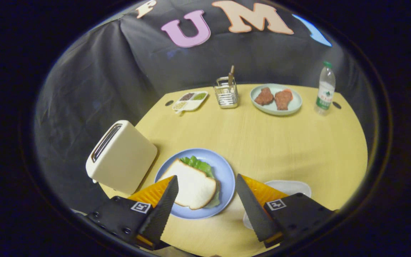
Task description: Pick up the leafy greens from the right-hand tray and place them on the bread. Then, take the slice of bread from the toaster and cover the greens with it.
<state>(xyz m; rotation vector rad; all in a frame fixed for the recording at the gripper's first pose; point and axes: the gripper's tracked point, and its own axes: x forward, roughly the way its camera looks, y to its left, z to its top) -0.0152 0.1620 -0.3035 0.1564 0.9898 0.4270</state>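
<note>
A slice of white bread (191, 185) lies on top of leafy greens (201, 165) on a blue plate (225, 175), just ahead of my fingers. The greens peek out past the slice's far and right edges. My gripper (205, 182) is open above the plate's near side, with nothing between its fingers; the left fingertip overlaps the slice's near left edge in the view. A cream toaster (121, 157) stands left of the plate, its slot dark. A white tray (291, 187) sits behind the right finger, partly hidden by it.
At the table's far side stand a divided dish of seeds (190, 101), a metal utensil holder (226, 93), a pale green plate with two meat patties (276, 98) and a water bottle (325, 89). Bare wooden table (269, 142) lies between them and the blue plate.
</note>
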